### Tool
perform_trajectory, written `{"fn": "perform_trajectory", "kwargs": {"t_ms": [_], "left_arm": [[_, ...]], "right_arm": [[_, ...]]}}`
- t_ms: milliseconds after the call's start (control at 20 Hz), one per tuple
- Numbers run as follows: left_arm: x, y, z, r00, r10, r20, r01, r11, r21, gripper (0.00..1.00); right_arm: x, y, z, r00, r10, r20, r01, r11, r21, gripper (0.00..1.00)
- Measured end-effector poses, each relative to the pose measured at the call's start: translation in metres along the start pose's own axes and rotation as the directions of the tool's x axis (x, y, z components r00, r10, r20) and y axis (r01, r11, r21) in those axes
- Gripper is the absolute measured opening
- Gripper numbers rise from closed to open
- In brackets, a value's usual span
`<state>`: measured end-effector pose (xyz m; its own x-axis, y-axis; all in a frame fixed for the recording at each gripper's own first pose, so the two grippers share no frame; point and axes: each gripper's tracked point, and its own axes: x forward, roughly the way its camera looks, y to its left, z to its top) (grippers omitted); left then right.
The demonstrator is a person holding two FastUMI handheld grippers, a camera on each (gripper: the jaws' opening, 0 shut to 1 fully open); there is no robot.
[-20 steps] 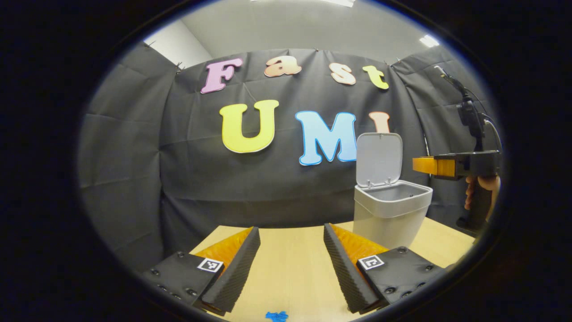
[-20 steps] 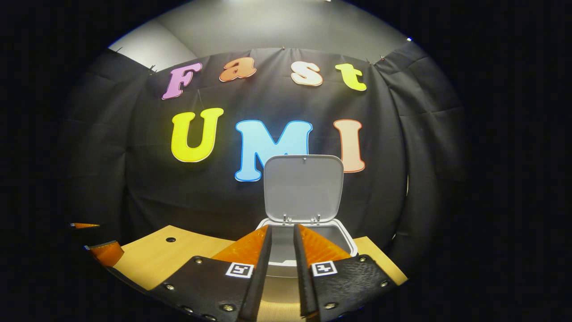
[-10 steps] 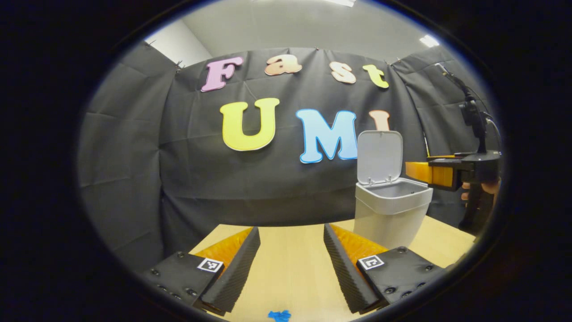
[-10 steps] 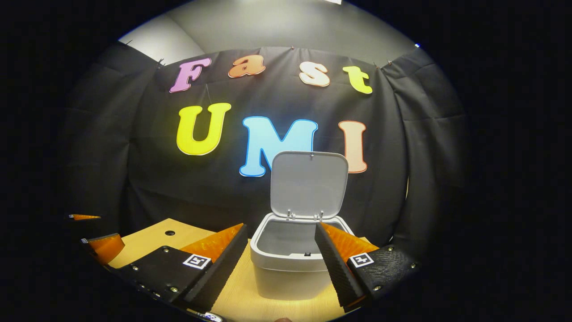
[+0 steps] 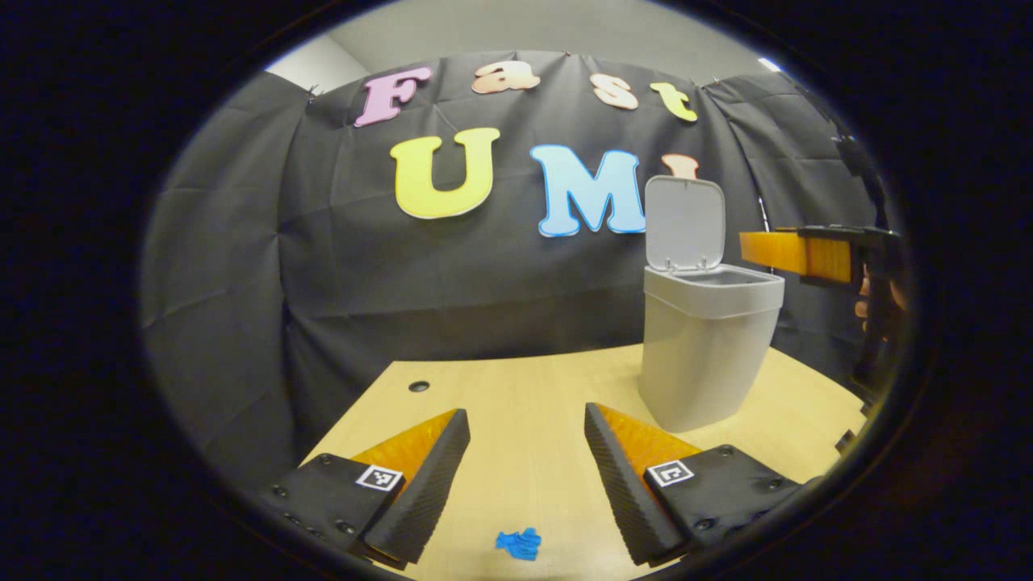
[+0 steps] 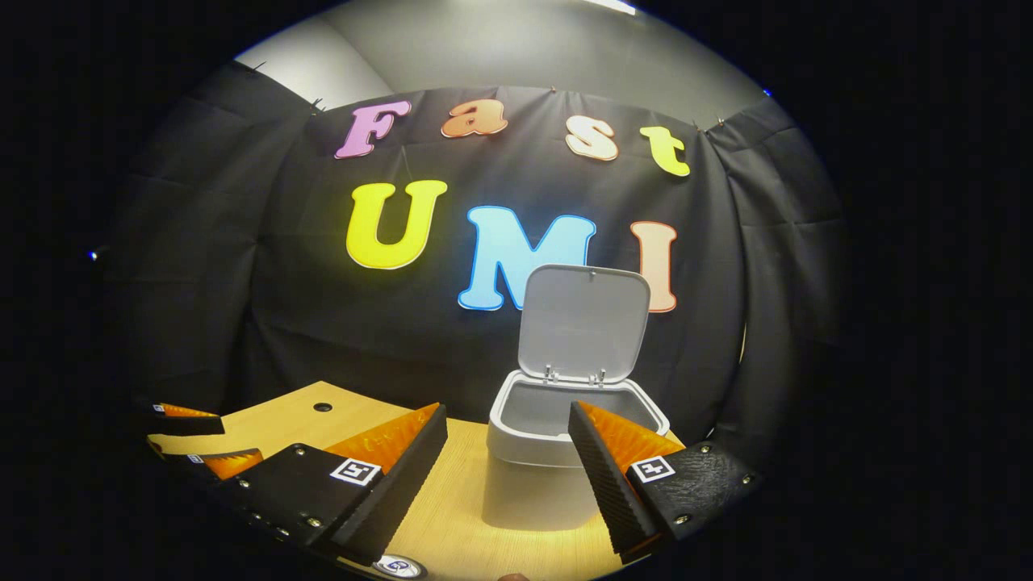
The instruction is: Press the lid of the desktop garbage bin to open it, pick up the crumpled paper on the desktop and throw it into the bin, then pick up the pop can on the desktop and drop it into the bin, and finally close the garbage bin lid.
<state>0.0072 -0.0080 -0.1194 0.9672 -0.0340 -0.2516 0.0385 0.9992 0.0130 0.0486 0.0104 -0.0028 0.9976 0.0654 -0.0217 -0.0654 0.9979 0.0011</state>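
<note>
The grey bin (image 5: 710, 347) stands on the wooden table (image 5: 516, 387), its lid (image 5: 684, 222) upright and open. My left gripper (image 5: 526, 413) hovers open over the table, left of the bin, holding nothing. A small blue crumpled scrap (image 5: 519, 543) lies on the table just below its fingers. The right gripper (image 5: 775, 250), held by a hand, is level with the bin's rim on the right. In the right gripper view my right gripper (image 6: 507, 408) is open and holds nothing, short of the bin (image 6: 557, 476) and its raised lid (image 6: 585, 323). The bin's inside is hidden.
A small round hole (image 5: 418, 386) sits in the table near its far left corner. The left gripper (image 6: 202, 436) shows at the far left of the right gripper view. A round white and blue object (image 6: 399, 566) peeks in at that view's bottom edge.
My right gripper's fingers went from nearly shut over the bin's mouth to wide open, and it drew back from the bin. The left gripper view has tilted down, showing more table.
</note>
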Motion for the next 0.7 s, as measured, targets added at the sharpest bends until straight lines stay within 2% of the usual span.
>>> {"fn": "perform_trajectory", "kwargs": {"t_ms": [50, 200, 350, 700], "left_arm": [[0.001, 0.000, -0.010, 1.000, -0.004, -0.020, 0.004, 1.000, -0.002, 1.00], [0.008, -0.002, -0.047, 0.995, -0.020, -0.099, 0.016, 0.999, -0.039, 0.95], [0.013, -0.006, -0.082, 0.984, -0.038, -0.174, 0.022, 0.995, -0.096, 0.95], [0.018, -0.006, -0.155, 0.940, -0.054, -0.336, 0.016, 0.993, -0.114, 0.95]], "right_arm": [[-0.003, 0.003, -0.001, 1.000, 0.002, 0.001, -0.002, 1.000, -0.009, 0.97], [-0.009, 0.012, 0.000, 1.000, 0.015, 0.002, -0.015, 1.000, -0.013, 0.97], [-0.012, 0.013, -0.004, 1.000, 0.013, -0.009, -0.013, 1.000, -0.012, 0.97], [-0.020, 0.004, -0.017, 0.999, -0.009, -0.051, 0.009, 1.000, 0.018, 0.97]]}}
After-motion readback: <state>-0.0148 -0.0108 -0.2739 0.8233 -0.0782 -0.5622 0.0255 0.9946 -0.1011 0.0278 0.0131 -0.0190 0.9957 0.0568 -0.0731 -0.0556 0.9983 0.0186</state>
